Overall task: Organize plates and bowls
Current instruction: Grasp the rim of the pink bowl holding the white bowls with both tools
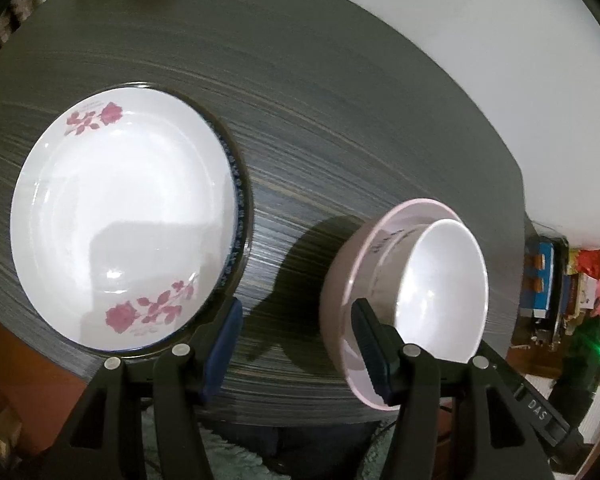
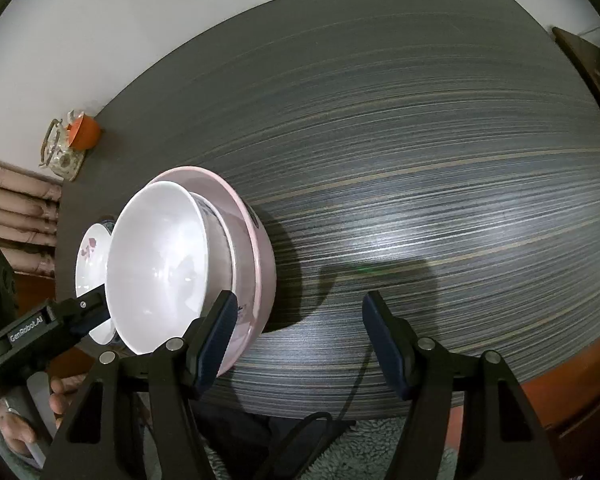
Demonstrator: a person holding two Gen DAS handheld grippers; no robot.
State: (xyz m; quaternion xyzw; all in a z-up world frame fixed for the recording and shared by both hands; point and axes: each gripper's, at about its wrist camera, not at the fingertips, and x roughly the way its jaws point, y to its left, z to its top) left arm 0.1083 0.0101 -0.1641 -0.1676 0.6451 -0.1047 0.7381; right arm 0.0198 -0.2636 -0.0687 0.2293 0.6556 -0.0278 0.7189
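A white plate with pink flowers [image 1: 124,220] lies on a blue-rimmed plate [image 1: 239,200] at the left of the dark table [image 1: 340,120]. A white bowl [image 1: 444,292] sits nested in a pink bowl [image 1: 340,280] at the right. My left gripper [image 1: 296,344] is open and empty, between the plates and the bowls near the table's front edge. In the right wrist view the white bowl [image 2: 160,268] sits in the pink bowl [image 2: 260,256], with the flowered plate [image 2: 90,256] behind. My right gripper [image 2: 300,344] is open and empty, just right of the bowls.
An orange cup [image 2: 84,130] and a small patterned holder [image 2: 62,156] stand at the table's far corner. The table's front edge [image 2: 340,408] is close below my grippers. A black cable [image 2: 332,420] hangs below it. Shelves with packets [image 1: 560,292] stand at the right.
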